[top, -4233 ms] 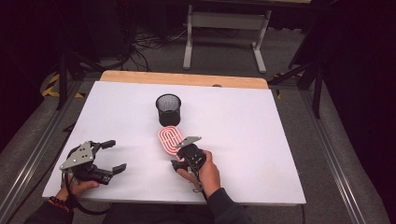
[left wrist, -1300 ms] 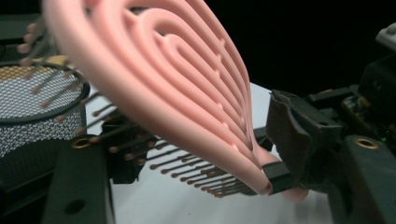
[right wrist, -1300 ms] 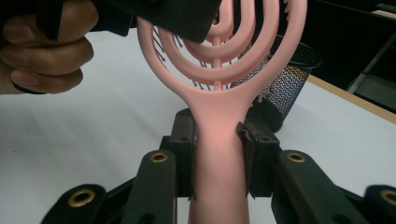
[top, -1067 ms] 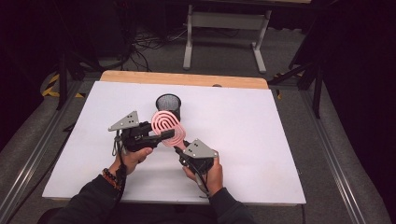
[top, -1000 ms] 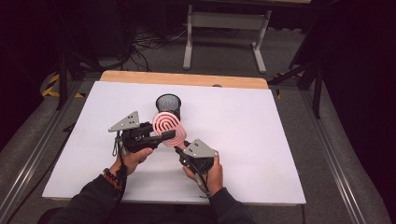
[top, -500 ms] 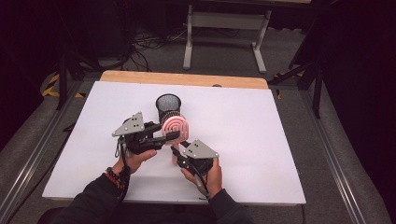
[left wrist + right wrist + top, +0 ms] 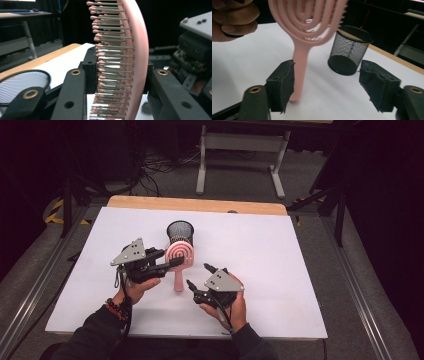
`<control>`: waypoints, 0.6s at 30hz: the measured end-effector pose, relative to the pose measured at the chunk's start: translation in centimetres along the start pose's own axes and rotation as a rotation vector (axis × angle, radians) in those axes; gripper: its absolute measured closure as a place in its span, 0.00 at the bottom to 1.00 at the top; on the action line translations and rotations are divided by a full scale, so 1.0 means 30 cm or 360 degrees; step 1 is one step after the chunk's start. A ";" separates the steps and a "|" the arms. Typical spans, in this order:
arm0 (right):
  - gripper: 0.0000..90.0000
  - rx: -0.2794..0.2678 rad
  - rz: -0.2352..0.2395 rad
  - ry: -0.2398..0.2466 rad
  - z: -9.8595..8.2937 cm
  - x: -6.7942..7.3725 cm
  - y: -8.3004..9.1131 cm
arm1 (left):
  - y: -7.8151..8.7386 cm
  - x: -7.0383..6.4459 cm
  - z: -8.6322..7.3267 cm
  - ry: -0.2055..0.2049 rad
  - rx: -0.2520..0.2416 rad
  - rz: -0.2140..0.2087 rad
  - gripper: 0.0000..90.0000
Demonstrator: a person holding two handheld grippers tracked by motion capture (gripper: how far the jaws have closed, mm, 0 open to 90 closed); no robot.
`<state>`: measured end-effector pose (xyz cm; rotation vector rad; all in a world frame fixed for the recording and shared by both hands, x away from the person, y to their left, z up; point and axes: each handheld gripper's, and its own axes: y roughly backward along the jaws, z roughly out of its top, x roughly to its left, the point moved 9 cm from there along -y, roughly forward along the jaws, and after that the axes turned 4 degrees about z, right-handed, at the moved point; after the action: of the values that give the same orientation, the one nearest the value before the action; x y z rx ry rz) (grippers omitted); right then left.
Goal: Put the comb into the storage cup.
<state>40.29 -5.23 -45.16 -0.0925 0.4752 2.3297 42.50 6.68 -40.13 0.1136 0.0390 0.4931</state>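
One pink hairbrush (image 7: pixel 178 256) stands upright on the white counter (image 7: pixel 280 255), head clamped in the left gripper (image 7: pixel 170 263) jaws, beside one black mesh cup (image 7: pixel 180 231); the right gripper (image 7: pixel 199 276) jaws gape wide, empty

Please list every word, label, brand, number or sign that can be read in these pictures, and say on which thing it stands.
None: no readable text on the pink hairbrush, the black mesh cup, the white table, or either gripper.
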 end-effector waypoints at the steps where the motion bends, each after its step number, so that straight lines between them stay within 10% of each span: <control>1: 0.30 0.0000 0.0000 0.0000 0.000 0.000 0.000 | 0.004 0.007 0.000 -0.0006 0.0006 0.0011 0.70; 18: 0.19 -0.0085 -0.0130 0.0110 -0.034 -0.106 0.115 | 0.095 0.096 0.036 0.0035 -0.0097 0.0144 0.70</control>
<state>40.13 -9.98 -44.39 -0.2142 0.4355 2.2652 43.76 10.44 -38.73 0.0506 0.0407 0.5857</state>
